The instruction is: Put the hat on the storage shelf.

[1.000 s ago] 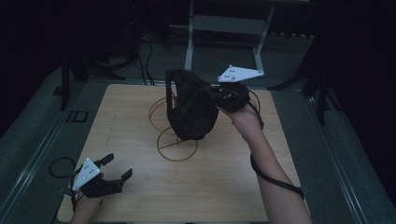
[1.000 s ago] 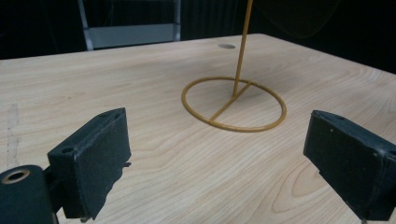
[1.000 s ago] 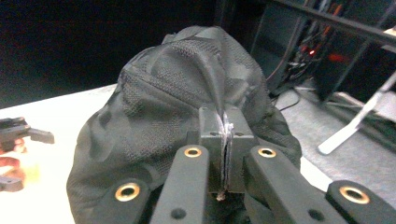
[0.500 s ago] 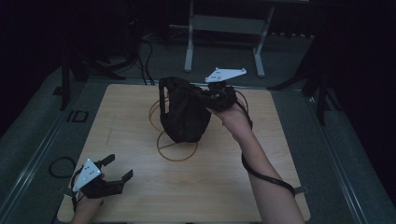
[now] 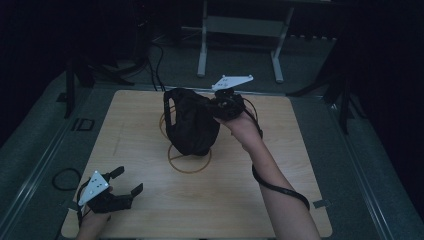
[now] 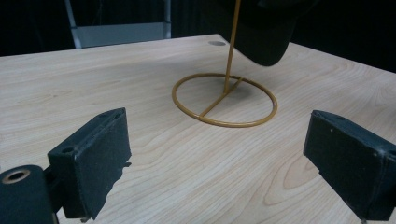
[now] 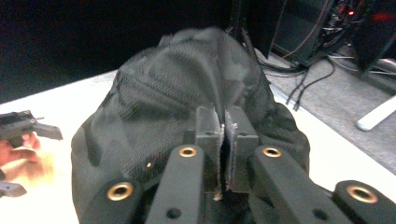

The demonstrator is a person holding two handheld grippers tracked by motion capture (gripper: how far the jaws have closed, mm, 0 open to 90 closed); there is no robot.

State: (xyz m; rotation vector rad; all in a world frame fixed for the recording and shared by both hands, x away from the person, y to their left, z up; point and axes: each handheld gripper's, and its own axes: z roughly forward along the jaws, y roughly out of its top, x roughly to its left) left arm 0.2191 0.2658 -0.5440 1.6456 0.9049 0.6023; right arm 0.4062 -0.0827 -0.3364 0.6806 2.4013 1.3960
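Observation:
A black mesh cap (image 5: 192, 125) hangs over a gold wire stand (image 5: 189, 162) at the middle of the wooden table (image 5: 300, 150). My right gripper (image 5: 215, 107) reaches it from the right. In the right gripper view the pads (image 7: 208, 126) stand a sliver apart at the cap (image 7: 187, 79), its thin fabric caught between them; the jaws have just been opening. My left gripper (image 5: 127, 181) rests at the table's front left, open with nothing between its jaws. From the left gripper (image 6: 219, 158) I see the stand's ring base (image 6: 224, 100) and the cap's lower edge (image 6: 266, 32).
A black cable loop (image 5: 62, 177) lies on the floor left of the table. A grey desk frame (image 5: 240, 30) and floor cables (image 5: 155, 55) sit behind the far edge. The right gripper's cable (image 5: 280, 187) hangs along the forearm.
The right gripper has carried the cap leftward and down, so it sits lower over the stand. The left gripper has stayed in place.

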